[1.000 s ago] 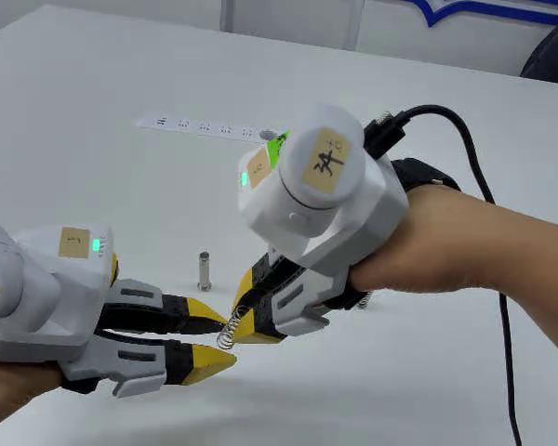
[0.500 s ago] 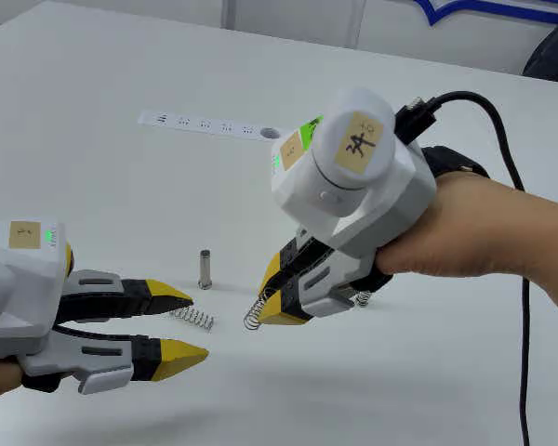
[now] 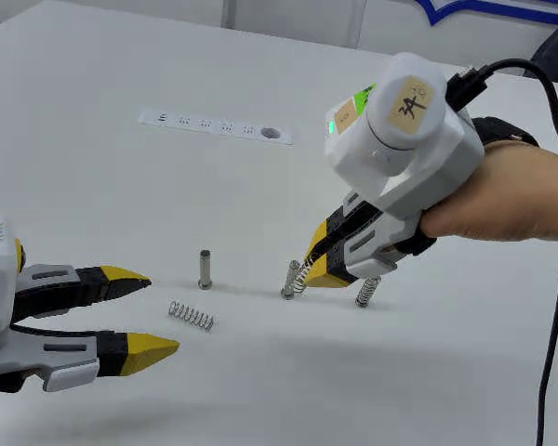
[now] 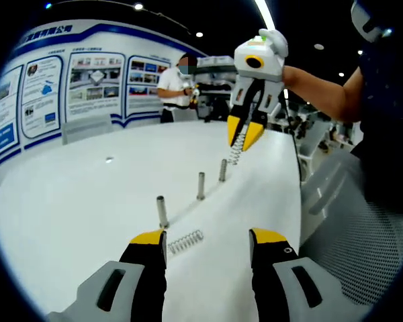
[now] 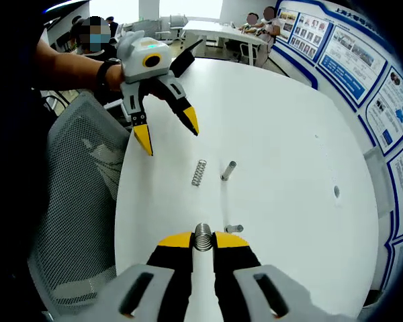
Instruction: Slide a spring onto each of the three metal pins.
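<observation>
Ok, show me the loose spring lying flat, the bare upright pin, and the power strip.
Loose silver coil spring (image 3: 191, 316): head view, middle coils.
Bare grey metal pin (image 3: 205, 270): head view, mid-shaft.
Long white power strip (image 3: 214, 126): head view, top face.

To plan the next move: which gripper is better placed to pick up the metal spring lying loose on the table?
Probably left. The left gripper has open jaws, and the loose coiled metal spring lies ahead of them. The right gripper is shut on another spring at a grey metal pin.
</observation>
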`<state>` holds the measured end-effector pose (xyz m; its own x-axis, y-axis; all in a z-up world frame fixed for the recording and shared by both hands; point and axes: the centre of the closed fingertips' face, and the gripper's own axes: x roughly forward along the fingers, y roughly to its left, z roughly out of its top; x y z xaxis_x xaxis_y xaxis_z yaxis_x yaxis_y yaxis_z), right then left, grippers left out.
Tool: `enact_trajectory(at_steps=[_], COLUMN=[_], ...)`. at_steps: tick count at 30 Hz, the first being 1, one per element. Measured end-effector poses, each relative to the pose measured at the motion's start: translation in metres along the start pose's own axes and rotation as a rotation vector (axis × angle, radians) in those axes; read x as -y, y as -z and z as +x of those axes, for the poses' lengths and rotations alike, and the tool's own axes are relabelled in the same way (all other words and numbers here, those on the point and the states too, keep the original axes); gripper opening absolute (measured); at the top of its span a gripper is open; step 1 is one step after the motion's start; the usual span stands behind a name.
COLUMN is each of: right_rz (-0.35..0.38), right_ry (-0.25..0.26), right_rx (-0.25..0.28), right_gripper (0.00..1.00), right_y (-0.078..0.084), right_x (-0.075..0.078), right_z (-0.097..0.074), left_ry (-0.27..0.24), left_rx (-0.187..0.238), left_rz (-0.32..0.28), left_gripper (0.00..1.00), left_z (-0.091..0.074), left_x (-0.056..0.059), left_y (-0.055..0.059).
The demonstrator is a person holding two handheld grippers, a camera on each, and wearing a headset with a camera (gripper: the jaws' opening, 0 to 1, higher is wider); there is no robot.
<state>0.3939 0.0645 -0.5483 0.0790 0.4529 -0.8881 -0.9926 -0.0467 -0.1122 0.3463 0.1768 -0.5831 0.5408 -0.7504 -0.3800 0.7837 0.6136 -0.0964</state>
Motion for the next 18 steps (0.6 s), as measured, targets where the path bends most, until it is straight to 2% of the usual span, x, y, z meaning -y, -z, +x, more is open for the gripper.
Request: enact_trajectory(at_steps=[12,18], right_rz=[0.036,0.041], right_ry=[0.024,0.04], right_rx=[-0.029,-0.045], right_gripper=[0.12,0.12], right_y=[0.008,0.012], right_x=[0.031,0.038], right_z=[0.012,0.017], left_ry=[-0.012,-0.01], left_rx=[0.003,0.001], left_rz=[-0.014,-0.012], left_gripper=[0.53,0.53], left_z=[-0.003,-0.002], left_x=[-0.002,-0.001], left_y=[0.001,0.001])
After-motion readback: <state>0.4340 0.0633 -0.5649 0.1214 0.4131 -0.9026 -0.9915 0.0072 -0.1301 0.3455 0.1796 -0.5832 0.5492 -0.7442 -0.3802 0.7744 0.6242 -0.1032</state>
